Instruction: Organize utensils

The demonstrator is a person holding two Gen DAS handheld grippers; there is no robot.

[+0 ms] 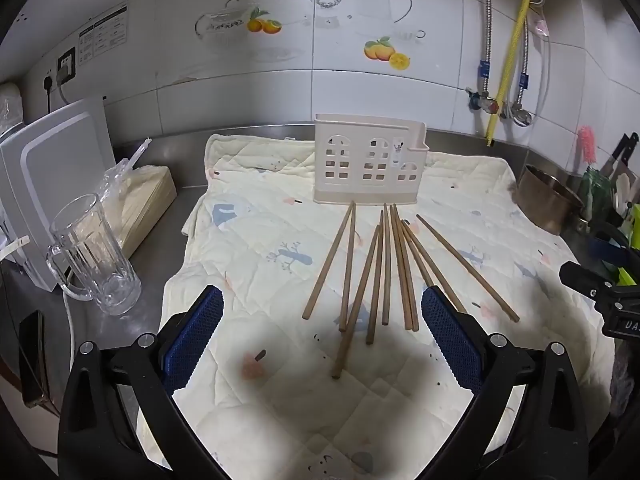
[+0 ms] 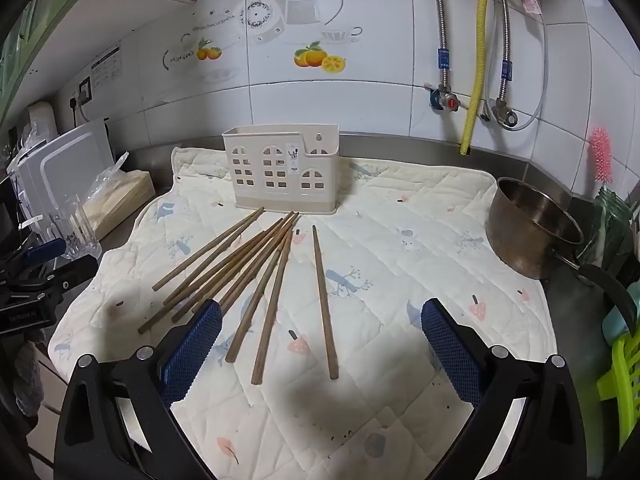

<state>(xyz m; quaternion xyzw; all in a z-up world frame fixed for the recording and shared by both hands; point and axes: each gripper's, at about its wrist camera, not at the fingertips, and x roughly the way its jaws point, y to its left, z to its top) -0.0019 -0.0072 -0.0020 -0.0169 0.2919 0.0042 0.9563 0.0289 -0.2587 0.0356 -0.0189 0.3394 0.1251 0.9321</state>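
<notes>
Several brown wooden chopsticks lie fanned out on a cream quilted mat. Behind them, upright at the mat's far side, stands a cream plastic utensil holder with window-shaped cutouts. My left gripper hovers open above the near ends of the chopsticks, nothing between its blue pads. My right gripper is also open and holds nothing; one separate chopstick lies below it. The right gripper's black body shows at the left wrist view's right edge.
A glass mug and a white board stand left of the mat, with a plastic-wrapped pack behind. A metal pot sits at the right, beside a green rack. Pipes and valves run down the tiled wall.
</notes>
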